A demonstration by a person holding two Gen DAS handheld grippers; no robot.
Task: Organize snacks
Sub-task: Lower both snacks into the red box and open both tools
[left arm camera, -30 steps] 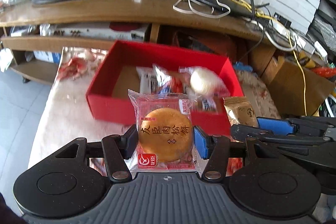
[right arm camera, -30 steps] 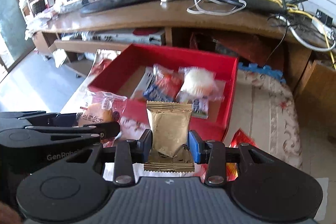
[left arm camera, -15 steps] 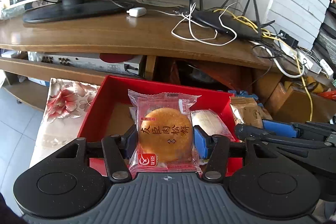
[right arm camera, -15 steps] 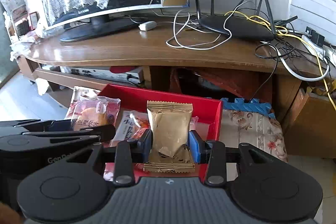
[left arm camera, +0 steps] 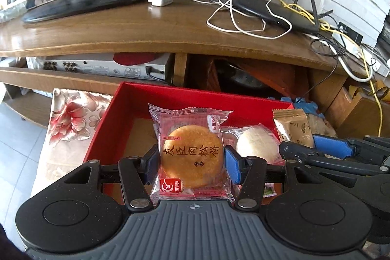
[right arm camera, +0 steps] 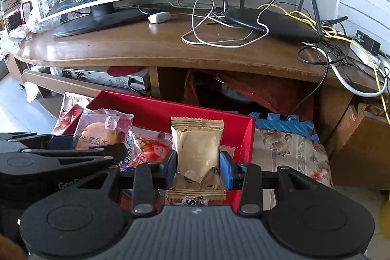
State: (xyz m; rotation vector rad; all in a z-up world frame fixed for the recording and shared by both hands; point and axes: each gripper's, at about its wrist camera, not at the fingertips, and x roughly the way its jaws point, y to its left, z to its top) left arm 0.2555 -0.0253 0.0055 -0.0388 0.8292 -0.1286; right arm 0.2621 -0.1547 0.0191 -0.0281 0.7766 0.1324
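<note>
Below the wooden TV stand [left arm camera: 146, 33], a crumbly pork floss cake [left arm camera: 192, 157] is clamped lightly by the left gripper [left arm camera: 191, 162] at the frame centre; a light gold sachet [right arm camera: 197, 157] is pinched by the right gripper [right arm camera: 197, 169].

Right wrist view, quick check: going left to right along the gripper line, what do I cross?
Left gripper holding the round pastry pack → red snack packet in the red box → gold packet in the right gripper → floral cloth.

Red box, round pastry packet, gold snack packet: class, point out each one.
red box [left arm camera: 195, 95], left wrist view, far wall.
round pastry packet [left arm camera: 192, 157], left wrist view, pastry centre.
gold snack packet [right arm camera: 197, 150], right wrist view, wrapper middle.
</note>
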